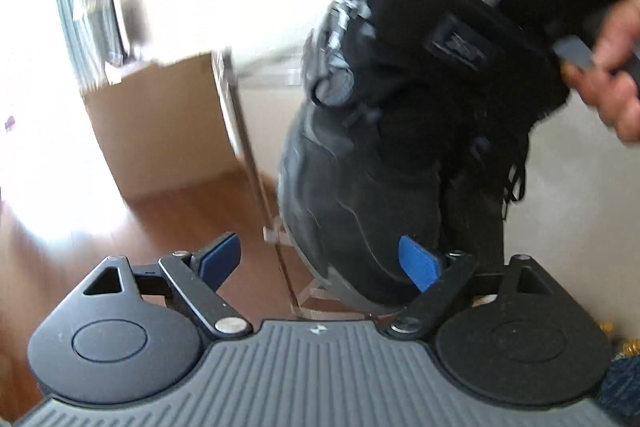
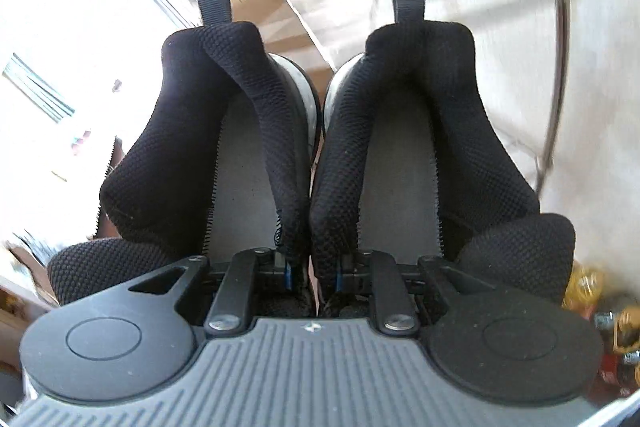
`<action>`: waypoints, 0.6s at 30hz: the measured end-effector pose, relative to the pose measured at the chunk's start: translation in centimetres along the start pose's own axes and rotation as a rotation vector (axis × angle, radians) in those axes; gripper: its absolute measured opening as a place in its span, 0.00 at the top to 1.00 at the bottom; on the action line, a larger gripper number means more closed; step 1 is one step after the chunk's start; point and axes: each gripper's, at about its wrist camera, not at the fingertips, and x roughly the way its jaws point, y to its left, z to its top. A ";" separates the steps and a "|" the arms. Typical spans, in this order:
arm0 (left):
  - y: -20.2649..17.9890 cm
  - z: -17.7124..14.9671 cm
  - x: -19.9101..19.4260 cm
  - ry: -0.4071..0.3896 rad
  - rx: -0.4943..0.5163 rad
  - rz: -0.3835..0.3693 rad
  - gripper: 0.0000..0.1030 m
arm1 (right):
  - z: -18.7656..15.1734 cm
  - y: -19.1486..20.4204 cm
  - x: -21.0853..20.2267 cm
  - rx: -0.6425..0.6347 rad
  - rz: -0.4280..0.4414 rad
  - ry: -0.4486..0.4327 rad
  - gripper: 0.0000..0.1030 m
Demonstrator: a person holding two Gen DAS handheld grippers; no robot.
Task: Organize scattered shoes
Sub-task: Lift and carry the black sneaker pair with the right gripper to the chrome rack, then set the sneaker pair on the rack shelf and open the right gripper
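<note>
Right gripper (image 2: 311, 273) is pinching both black shoes (image 2: 400, 147) together by their inner collars, toes hidden; left gripper (image 1: 320, 261) is hanging wide apart.

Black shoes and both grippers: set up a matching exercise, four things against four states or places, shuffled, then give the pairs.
Things:
1. left gripper
2. right gripper
3. pair of black shoes
4. cardboard box

States or places:
A. pinched together by their inner collars
B. jaws open, holding nothing
C. standing on the wooden floor by the wall
D. jaws shut on fabric

Pairs: 1-B, 2-D, 3-A, 4-C
</note>
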 end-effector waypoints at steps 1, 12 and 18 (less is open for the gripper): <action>0.0 1.4 -0.1 -0.017 0.013 0.007 0.15 | 1.6 0.4 -0.5 0.004 0.004 -0.010 0.84; 0.2 14.8 7.9 -0.099 0.005 -0.034 0.14 | 22.2 1.0 4.6 -0.056 -0.131 0.088 0.84; -0.1 16.6 13.5 -0.047 -0.041 -0.009 0.14 | 28.4 0.7 11.2 -0.078 -0.250 0.175 0.84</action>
